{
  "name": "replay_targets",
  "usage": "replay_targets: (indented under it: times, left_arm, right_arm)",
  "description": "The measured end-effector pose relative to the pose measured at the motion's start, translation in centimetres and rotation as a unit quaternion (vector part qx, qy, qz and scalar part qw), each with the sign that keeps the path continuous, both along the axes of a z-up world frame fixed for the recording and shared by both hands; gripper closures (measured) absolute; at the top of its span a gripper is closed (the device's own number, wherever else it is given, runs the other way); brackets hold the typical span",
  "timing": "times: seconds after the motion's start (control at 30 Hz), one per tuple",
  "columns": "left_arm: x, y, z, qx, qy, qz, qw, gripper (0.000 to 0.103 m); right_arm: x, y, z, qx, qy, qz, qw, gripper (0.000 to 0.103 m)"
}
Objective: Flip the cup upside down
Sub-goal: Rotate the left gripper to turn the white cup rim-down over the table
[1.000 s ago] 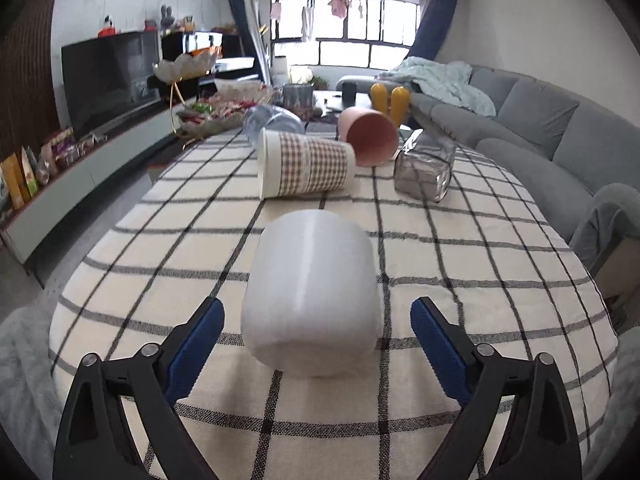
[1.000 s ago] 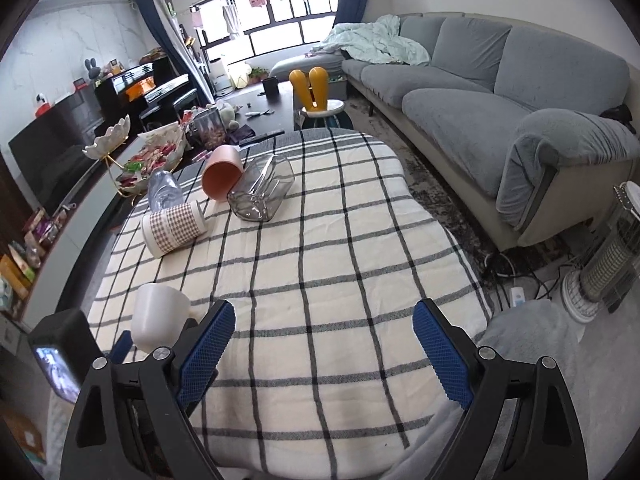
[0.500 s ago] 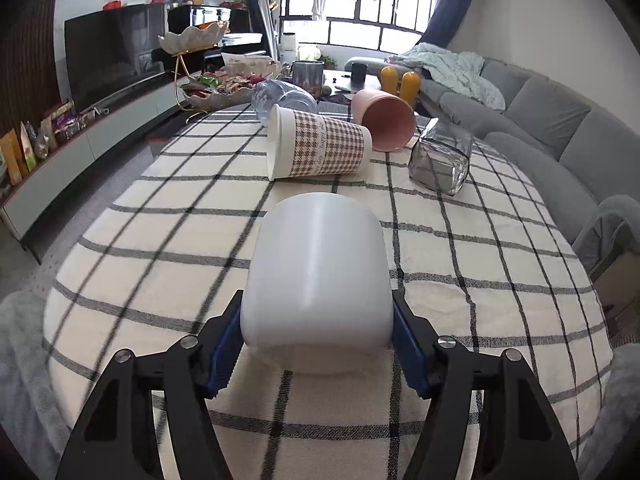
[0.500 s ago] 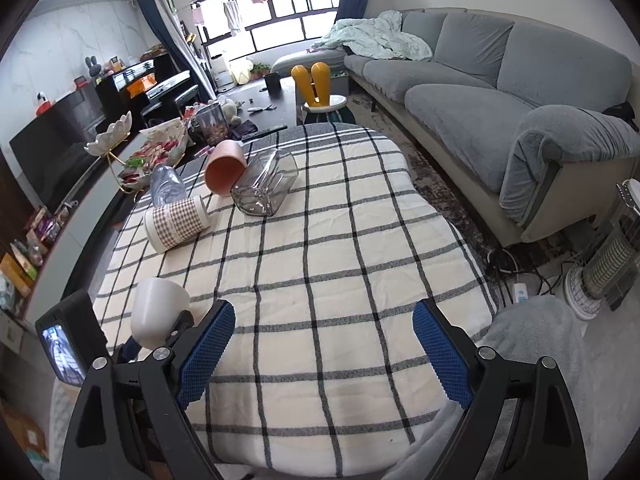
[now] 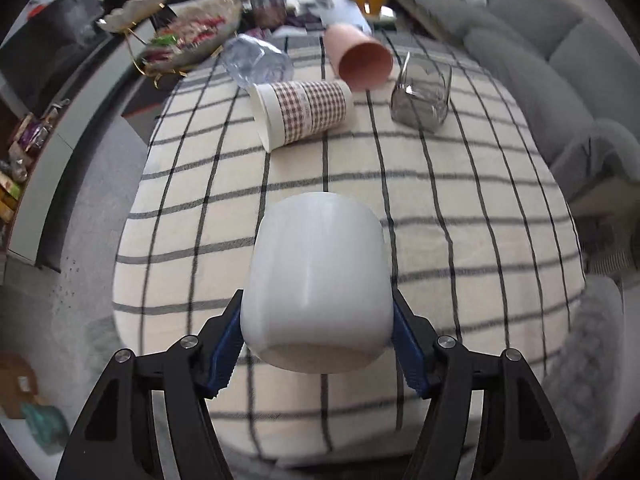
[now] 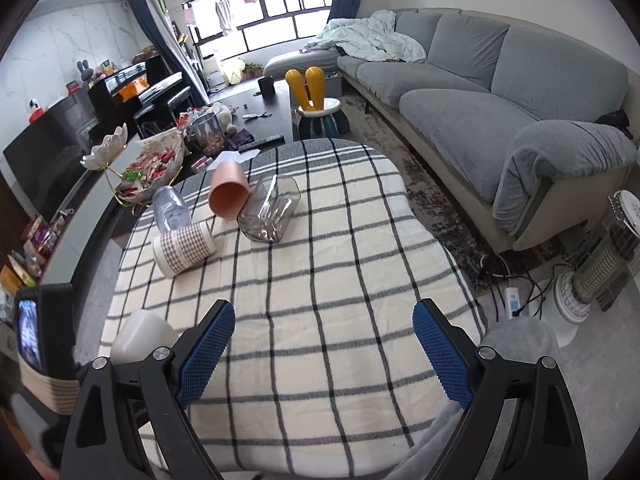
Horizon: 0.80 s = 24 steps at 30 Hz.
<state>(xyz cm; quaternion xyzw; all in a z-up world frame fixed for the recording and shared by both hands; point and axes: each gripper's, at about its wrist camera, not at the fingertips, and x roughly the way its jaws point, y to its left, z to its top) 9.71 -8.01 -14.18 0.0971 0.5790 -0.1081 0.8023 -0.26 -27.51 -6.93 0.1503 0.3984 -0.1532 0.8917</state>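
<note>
A plain white cup is clamped between the blue pads of my left gripper. It is lifted above the checked tablecloth, its closed end pointing away and its rim toward the camera. The cup also shows in the right wrist view at the lower left, partly behind a finger. My right gripper is open and empty above the near part of the table.
At the far end of the table lie a plaid paper cup, a pink cup, a clear glass cup and a plastic bottle. A grey sofa runs along the right. A heater stands on the floor.
My left gripper closed on the white cup and lifted it off the table, so the view now looks down on the table. My right gripper stayed open, rising slightly.
</note>
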Motion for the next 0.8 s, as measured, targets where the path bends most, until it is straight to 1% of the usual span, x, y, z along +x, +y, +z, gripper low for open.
replay_targets:
  times: [0.1, 0.2, 0.27, 0.4, 0.5, 0.6, 0.7, 0.77, 0.8]
  left_arm:
    - [0.8, -0.5, 0.6, 0.011, 0.046, -0.006, 0.9988, 0.037]
    - [1.5, -1.2, 0.7, 0.024, 0.091, -0.011, 0.9955, 0.037]
    - [2.0, -1.5, 0.2, 0.032, 0.129, -0.01, 0.991, 0.037]
    - [3.2, -2.0, -1.6, 0.056, 0.202, -0.01, 0.9778, 0.037]
    - [4.1, -2.5, -3.4, 0.072, 0.258, -0.016, 0.9632, 0.037]
    - [5.2, -2.9, -5.3, 0.085, 0.324, -0.018, 0.942, 0.037]
    - [6.1, -3.7, -6.7, 0.109, 0.363, -0.037, 0.9246, 0.037]
    - [6.5, -4.3, -7.5, 0.127, 0.378, -0.053, 0.9154, 0.037]
    - [6.7, -4.5, -8.0, 0.133, 0.393, -0.053, 0.9085, 0.037]
  right_arm:
    - [1.2, -0.3, 0.4, 0.008, 0.009, 0.0, 1.0, 0.012]
    - [2.2, -0.7, 0.5, 0.013, 0.018, -0.002, 1.0, 0.012]
    - [3.0, -1.1, 0.4, 0.017, 0.028, -0.004, 0.999, 0.012]
    - [4.7, -2.1, -0.2, 0.036, 0.05, -0.006, 0.998, 0.012]
    - [6.0, -2.5, -0.9, 0.05, 0.06, -0.005, 0.997, 0.012]
    - [7.2, -2.9, -1.7, 0.066, 0.07, -0.005, 0.995, 0.012]
    - [8.4, -3.4, -2.8, 0.087, 0.08, -0.007, 0.993, 0.012]
    - [9.0, -3.6, -3.2, 0.093, 0.083, -0.008, 0.992, 0.012]
    - [9.3, -3.8, -3.4, 0.096, 0.083, -0.009, 0.992, 0.012]
